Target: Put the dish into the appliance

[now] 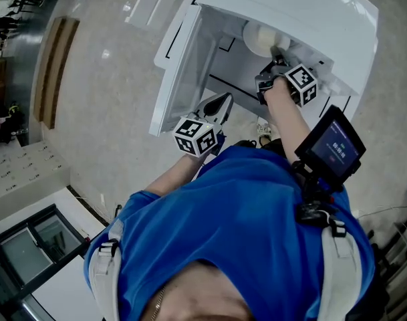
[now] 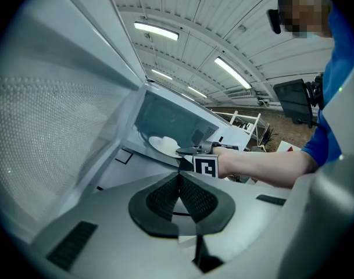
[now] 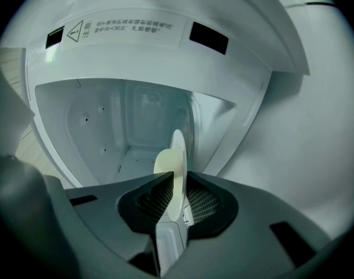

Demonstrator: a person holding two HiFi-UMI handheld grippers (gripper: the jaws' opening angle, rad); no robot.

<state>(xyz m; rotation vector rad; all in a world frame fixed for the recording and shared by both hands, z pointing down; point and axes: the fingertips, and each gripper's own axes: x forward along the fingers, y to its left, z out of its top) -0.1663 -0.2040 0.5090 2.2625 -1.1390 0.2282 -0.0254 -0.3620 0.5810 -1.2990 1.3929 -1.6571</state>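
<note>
**Head view.** A white box-shaped appliance (image 1: pixel 337 19) fills the upper centre and right of the frame. Its white door (image 1: pixel 180 72) is swung open toward the left over a pale speckled floor (image 1: pixel 103 105). The right gripper (image 1: pixel 277 59) reaches into the open cavity in the upper right and holds a pale round dish (image 1: pixel 260 37) just inside the mouth. The left gripper (image 1: pixel 220 105) hangs in the middle of the frame, beside the lower edge of the door, with nothing in it. The person's blue shirt (image 1: pixel 243 206) covers the lower half, and a black screen device (image 1: pixel 330 146) sits at centre right.

**Left gripper view.** The left gripper (image 2: pixel 179 176) sits at lower centre. Its two dark ribbed pads are pressed together and nothing is between them. The door (image 2: pixel 49 127) spreads across the left side. At centre, the dish (image 2: pixel 162 145) lies roughly flat at the cavity opening, gripped by its near rim in the right gripper (image 2: pixel 188 151). It cannot be told whether the dish touches the cavity floor. Ceiling light strips (image 2: pixel 156 31) run across the top.

**Right gripper view.** The right gripper (image 3: pixel 177 180) at lower centre pinches the rim of the dish (image 3: pixel 168 158), which is seen edge-on and rises toward the centre of the frame. The appliance (image 3: pixel 124 127) cavity opens behind it. A printed warning label (image 3: pixel 127 28) sits at upper left on the frame above the opening.
</note>
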